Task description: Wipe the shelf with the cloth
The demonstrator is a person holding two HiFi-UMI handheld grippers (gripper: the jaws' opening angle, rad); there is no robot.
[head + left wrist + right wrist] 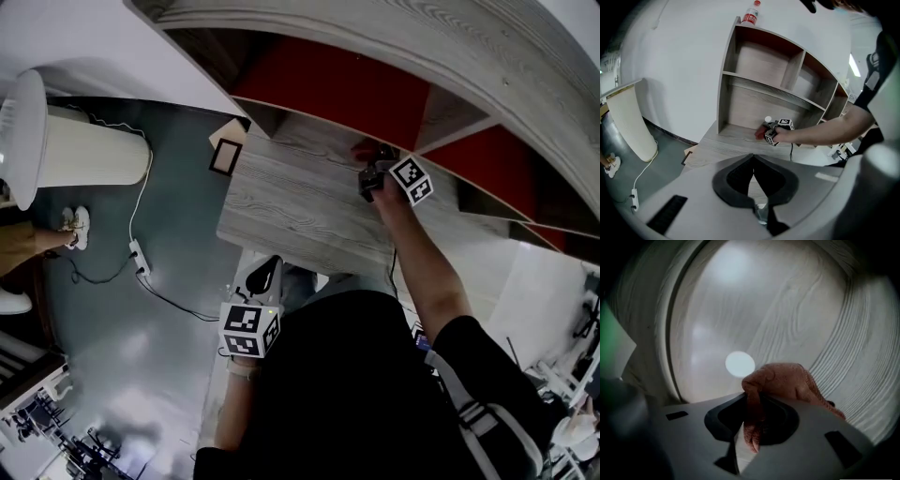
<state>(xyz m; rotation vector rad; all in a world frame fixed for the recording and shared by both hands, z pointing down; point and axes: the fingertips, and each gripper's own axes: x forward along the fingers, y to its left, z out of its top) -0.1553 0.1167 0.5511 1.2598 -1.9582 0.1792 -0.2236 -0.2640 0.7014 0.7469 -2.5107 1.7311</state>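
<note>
R gripper (751,425) pinches the red cloth (787,380), which is pressed down on the shelf (801,310) bottom board w/ bare wood just ahead. L gripper (753,180) has jaws together, holds nothing, and hangs well back.

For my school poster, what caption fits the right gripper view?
The right gripper, shut on a reddish cloth, close to the grey wooden shelf.

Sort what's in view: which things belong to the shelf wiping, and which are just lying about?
Job: red-brown terry cloth, pinched in the right gripper; grey wood-grain shelf unit.
Lying about: red-labelled plastic bottle atop the shelf; white power strip on the floor; left gripper, shut and empty.
</note>
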